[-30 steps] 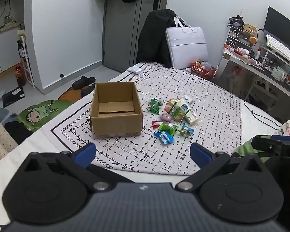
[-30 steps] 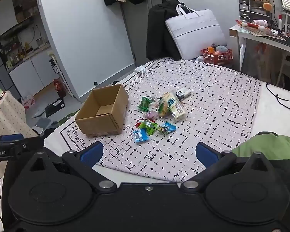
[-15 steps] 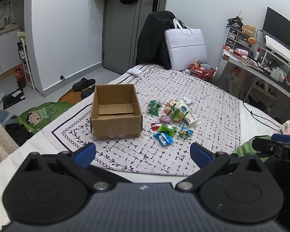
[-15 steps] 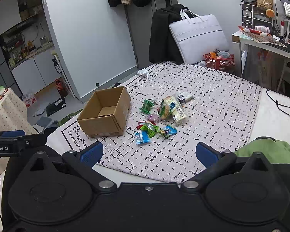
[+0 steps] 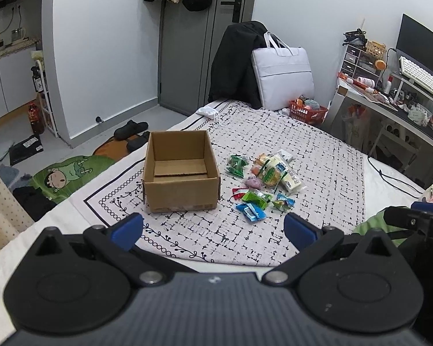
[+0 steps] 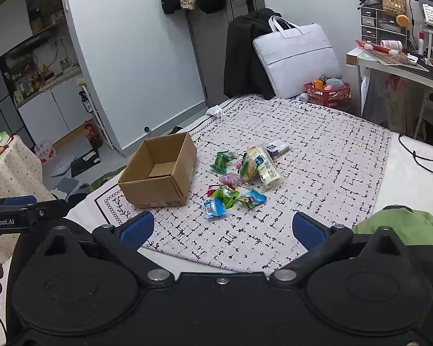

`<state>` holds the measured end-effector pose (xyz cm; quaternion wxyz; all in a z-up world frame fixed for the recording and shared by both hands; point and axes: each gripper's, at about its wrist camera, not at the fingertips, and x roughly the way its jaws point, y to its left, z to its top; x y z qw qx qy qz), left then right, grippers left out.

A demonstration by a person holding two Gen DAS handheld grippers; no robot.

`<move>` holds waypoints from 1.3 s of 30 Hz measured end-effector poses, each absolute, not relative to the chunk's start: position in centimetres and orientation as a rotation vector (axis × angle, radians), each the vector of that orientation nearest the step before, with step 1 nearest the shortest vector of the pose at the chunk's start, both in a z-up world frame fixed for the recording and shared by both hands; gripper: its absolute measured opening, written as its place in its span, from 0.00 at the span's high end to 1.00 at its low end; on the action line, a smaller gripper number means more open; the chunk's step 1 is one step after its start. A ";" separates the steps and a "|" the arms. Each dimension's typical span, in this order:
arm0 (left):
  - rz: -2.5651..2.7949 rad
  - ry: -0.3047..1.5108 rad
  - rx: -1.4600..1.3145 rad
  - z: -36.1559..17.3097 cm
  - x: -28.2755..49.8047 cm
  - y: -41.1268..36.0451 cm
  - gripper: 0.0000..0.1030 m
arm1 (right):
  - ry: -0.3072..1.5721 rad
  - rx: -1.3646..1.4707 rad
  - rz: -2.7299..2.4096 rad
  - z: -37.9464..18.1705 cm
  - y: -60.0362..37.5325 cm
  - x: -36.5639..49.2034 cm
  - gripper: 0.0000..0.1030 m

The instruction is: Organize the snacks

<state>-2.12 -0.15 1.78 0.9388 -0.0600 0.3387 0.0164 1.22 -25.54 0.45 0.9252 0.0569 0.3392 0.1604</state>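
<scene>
An open cardboard box (image 5: 180,170) (image 6: 161,173) stands on the patterned cloth (image 5: 317,155) (image 6: 326,144), with only a loose card flap inside. Right of it lies a pile of several snack packets (image 5: 262,181) (image 6: 241,177): a blue one (image 5: 251,211) (image 6: 214,208) nearest me, green ones, a pink one and a long pale pack (image 6: 264,165). My left gripper (image 5: 213,229) is open and held short of the cloth's near edge, nothing between its fingers. My right gripper (image 6: 222,229) is open too, equally far back.
A black jacket and a grey bag (image 5: 283,77) lean at the bed's far end beside a red basket (image 5: 308,111). A desk (image 5: 389,103) runs along the right. Green bedding (image 6: 404,225) lies at the near right. Slippers (image 5: 131,127) and a cartoon mat (image 5: 69,173) are on the floor left.
Both grippers have crept slightly forward and up; the box and snacks sit a little lower and nearer in view. Nothing was grasped.
</scene>
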 end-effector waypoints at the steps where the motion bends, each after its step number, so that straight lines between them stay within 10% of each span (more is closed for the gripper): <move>1: 0.031 0.693 -0.126 1.8 -2.1 -0.1 0.00 | 0.694 0.113 0.328 0.5 -25.5 1.2 0.00; 39: 0.014 0.675 -0.121 1.8 -2.5 -0.8 0.00 | 0.685 0.098 0.333 0.7 -25.2 1.2 0.00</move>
